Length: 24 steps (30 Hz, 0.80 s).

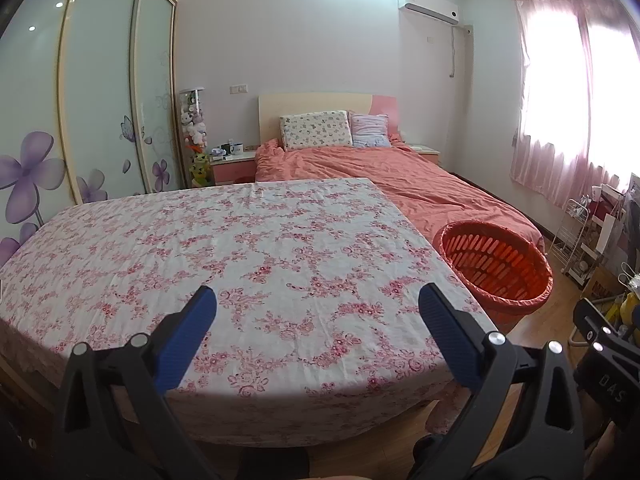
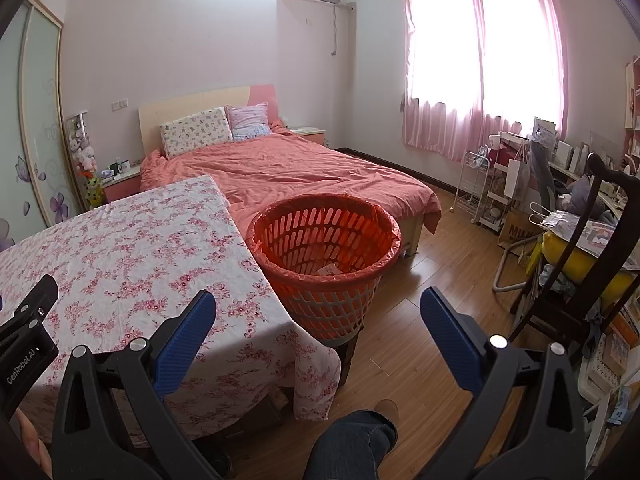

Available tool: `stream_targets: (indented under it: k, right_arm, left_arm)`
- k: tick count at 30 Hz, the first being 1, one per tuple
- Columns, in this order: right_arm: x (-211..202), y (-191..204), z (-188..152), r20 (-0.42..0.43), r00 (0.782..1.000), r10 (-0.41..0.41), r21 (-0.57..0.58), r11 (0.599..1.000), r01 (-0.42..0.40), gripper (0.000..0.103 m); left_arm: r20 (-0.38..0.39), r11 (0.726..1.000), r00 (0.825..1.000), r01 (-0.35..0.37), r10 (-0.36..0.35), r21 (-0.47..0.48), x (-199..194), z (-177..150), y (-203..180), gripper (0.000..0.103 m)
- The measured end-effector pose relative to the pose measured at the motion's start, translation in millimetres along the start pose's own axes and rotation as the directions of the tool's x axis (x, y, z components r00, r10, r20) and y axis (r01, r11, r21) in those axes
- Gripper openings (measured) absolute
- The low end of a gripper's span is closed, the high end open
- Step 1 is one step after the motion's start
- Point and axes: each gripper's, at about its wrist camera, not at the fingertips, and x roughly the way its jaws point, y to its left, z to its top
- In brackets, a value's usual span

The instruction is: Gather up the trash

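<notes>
Here the left gripper (image 1: 318, 306) hangs above the near edge of a table (image 1: 224, 240) covered in a pink floral cloth, its blue-padded fingers (image 1: 188, 340) spread wide with nothing between them. Ahead of it and off to its right stands an orange slatted basket (image 1: 496, 268) lined with a thin orange bag, just beside the table's right edge. Beyond the table lies a bed (image 1: 380, 172) under a salmon cover, with two pillows against the headboard.

The right gripper (image 2: 318, 308) is likewise spread and empty, held over the wooden floor (image 2: 420, 320) by the table's corner. The basket (image 2: 324, 264) sits directly ahead of it, a little to its left, touching the hanging tablecloth; a small pale scrap of paper (image 2: 330, 269) lies at the bottom inside. Below this gripper a person's knee in dark jeans (image 2: 352, 440) shows. To its right are a dark wooden chair (image 2: 592, 264) and cluttered shelves under a pink-curtained window (image 2: 480, 60). The left gripper's black body appears at its far left.
</notes>
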Motion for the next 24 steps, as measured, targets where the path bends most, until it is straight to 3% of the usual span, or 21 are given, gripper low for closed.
stream_targets:
  k: [24]
  right_arm:
    - [-0.1,-1.1,0.3,0.001,1.0,0.0,0.001,1.0,0.0,0.101]
  left_arm:
    - [0.001,1.0,1.0,-0.006,0.006,-0.006,0.8,0.7,0.1,0.099]
